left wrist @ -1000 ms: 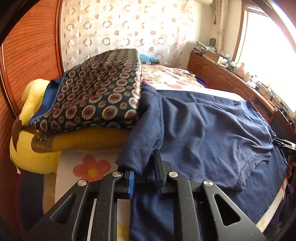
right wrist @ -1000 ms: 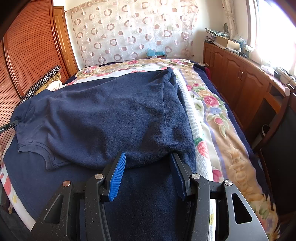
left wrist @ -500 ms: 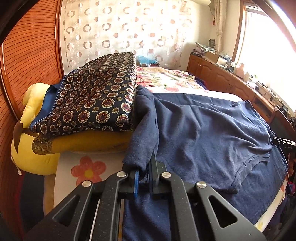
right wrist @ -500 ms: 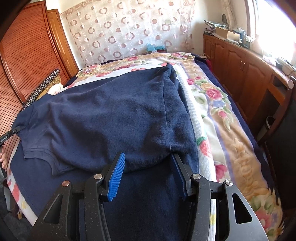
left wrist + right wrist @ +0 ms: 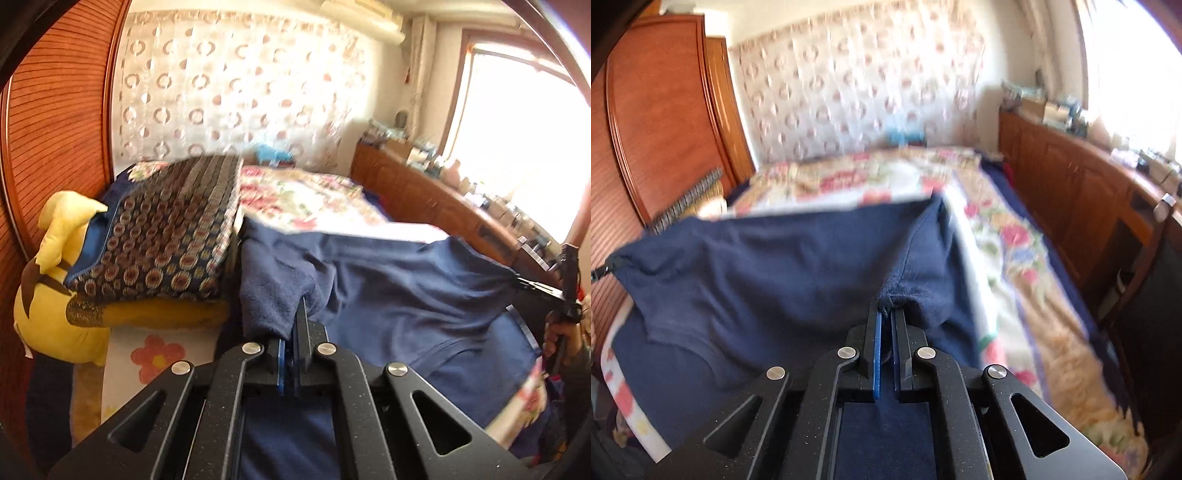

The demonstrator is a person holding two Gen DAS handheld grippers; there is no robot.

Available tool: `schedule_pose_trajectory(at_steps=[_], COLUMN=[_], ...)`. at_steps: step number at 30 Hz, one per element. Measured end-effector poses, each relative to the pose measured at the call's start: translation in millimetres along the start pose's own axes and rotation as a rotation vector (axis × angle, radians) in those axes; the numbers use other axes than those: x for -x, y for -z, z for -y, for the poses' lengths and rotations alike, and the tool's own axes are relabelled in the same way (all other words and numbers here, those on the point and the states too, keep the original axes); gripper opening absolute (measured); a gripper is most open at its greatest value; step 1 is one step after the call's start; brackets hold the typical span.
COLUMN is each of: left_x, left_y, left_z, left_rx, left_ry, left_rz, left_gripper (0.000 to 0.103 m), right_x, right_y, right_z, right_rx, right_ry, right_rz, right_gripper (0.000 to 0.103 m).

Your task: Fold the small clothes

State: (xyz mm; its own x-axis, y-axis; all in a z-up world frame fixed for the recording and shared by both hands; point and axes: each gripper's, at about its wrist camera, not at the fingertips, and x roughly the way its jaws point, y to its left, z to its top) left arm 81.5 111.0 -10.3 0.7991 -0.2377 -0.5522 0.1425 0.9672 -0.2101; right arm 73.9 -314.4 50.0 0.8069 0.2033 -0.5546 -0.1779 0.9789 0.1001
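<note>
We pinch the navy shirt at two spots on its near edge: our left hand-held gripper has clamped a sleeve fold, and our right hand-held gripper has just snapped shut on the hem. The shirt lies spread across the bed, beside a patterned pillow.

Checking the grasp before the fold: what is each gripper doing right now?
Left gripper: shut on the navy shirt.
Right gripper: jaws just closed, shut on the navy shirt.
</note>
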Motion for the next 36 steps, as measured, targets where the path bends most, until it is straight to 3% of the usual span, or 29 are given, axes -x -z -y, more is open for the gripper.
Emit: schedule_pose_trajectory(at_steps=[9, 15, 22, 28, 33, 36], left_x=[37, 38, 21, 12, 19, 28], left_y=[3, 36, 79, 87, 89, 87], left_z=[-8, -27, -39, -36, -36, -31], left_rx=[0.068, 0.131, 0.169, 0.151, 0.125, 0.097], left_ry=[0.051, 0.052, 0.000, -0.044, -0.061, -0.075], left_rz=[0.041, -0.014, -0.107, -0.136, -0.128, -0.107], left_gripper=[0.003, 0.003, 0.003, 0.003, 0.004, 0.023], right_x=[59, 86, 66, 35, 31, 39], right_y=[-17, -4, 32, 65, 60, 50], right_z=[2, 3, 9, 12, 11, 6], right_rx=[0.006, 0.020, 0.014, 0.011, 0.010, 0.009], right_ry=[-0.046, -0.065, -0.007, 0.044, 0.079, 0.100], right_rz=[0.079, 0.078, -0.050, -0.172, -0.177, -0.138], right_gripper=[0.004, 0.004, 0.004, 0.004, 0.020, 0.029])
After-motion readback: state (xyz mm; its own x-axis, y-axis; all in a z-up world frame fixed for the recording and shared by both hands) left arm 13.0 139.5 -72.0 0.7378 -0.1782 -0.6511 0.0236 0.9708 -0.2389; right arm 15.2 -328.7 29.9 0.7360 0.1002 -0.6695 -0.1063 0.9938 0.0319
